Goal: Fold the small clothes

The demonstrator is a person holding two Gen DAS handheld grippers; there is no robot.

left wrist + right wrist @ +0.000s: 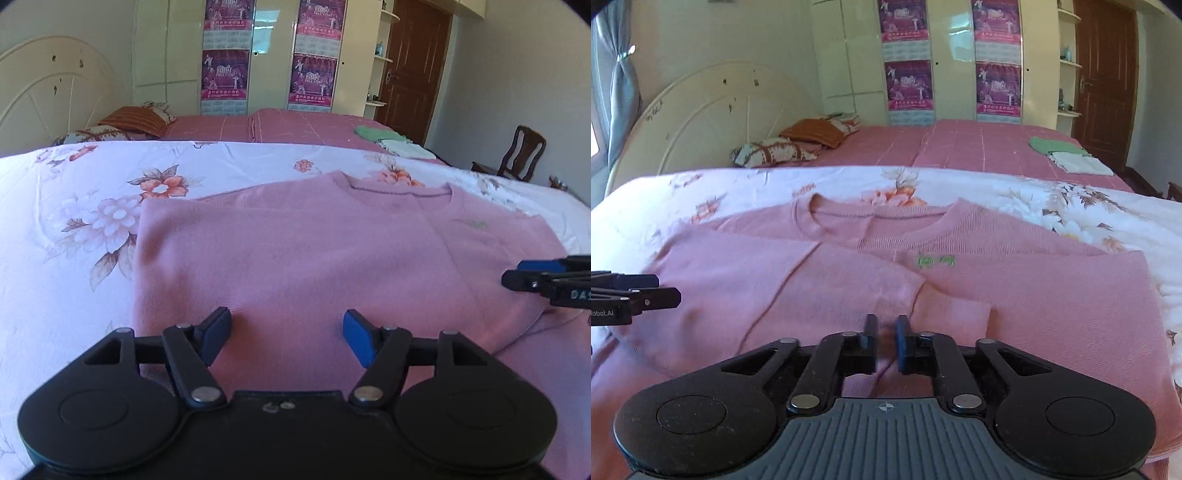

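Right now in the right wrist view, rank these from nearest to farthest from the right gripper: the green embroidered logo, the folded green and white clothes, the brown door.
1. Green embroidered logo, on the pink sweater just ahead of the right gripper.
2. Folded green and white clothes, far right on the pink bedspread.
3. Brown door, back right, beyond the bed.

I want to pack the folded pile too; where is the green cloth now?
The green cloth lies far back on the pink bedsheet, right side in both views, touching a white folded cloth, near the brown door.
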